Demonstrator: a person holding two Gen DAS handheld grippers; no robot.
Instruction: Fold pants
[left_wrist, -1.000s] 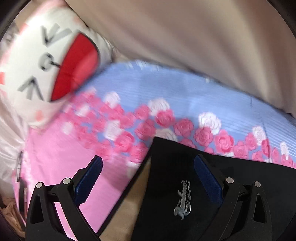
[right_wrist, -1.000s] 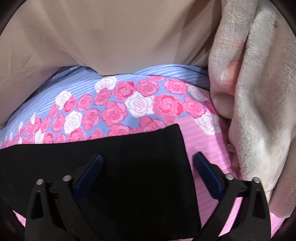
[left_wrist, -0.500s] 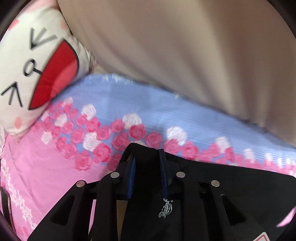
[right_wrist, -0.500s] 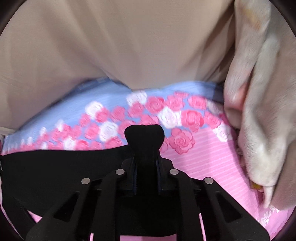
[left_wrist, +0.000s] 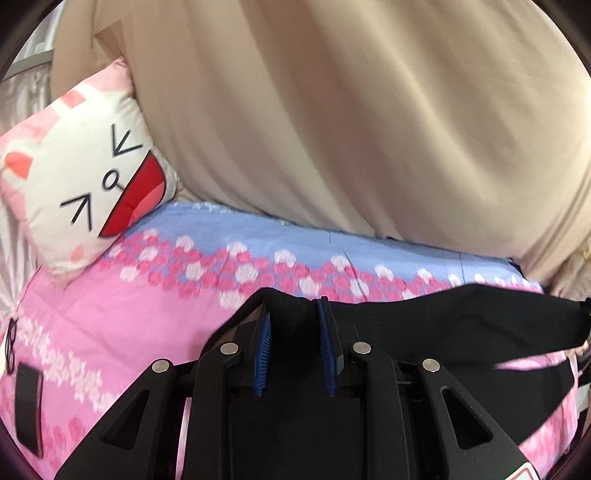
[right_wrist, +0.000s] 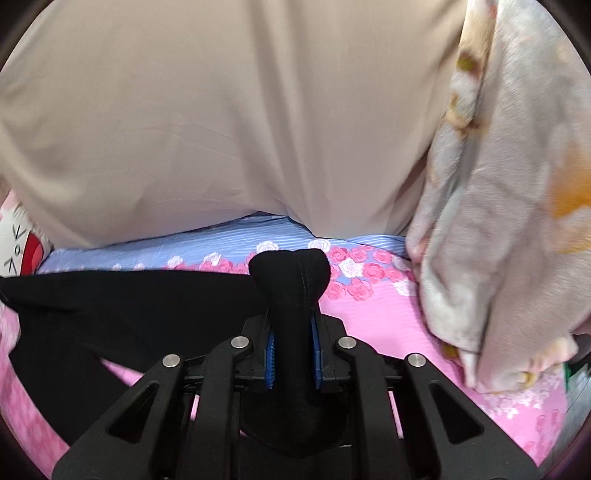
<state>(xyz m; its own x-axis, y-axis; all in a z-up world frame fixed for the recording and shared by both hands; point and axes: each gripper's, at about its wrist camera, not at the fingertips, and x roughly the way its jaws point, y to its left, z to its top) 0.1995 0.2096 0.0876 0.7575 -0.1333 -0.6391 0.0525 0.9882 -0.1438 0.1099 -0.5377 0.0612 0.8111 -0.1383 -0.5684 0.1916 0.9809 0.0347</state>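
Black fabric pants (left_wrist: 461, 332) stretched between both claws, lifted off the bed sheet — pink and blue with a rose band (left_wrist: 122, 317). Left claw (left_wrist: 295, 317) pinches one edge of the pants: blue ribbed pads (left_wrist: 263, 350) pressed onto the cloth, jaws nearly together with only fabric between. Right claw (right_wrist: 291, 332) likewise clamped on the other end; a bunched knob of black cloth with a stitched seam sticks up past its tips. Between the two grips the pants span as a dark band above the sheet, sagging a little in the middle, lower part hanging below and partly hidden by the claw bodies. Beige cloth (right_wrist: 221, 129) fills the upper half of both views, just behind the sheet. White cushion with a cartoon cat face and red mouth (left_wrist: 92, 177) sits at the sheet's left side — pale plush blanket with orange patches (right_wrist: 498, 221) at the right side. Slight motion blur on the sheet pattern.
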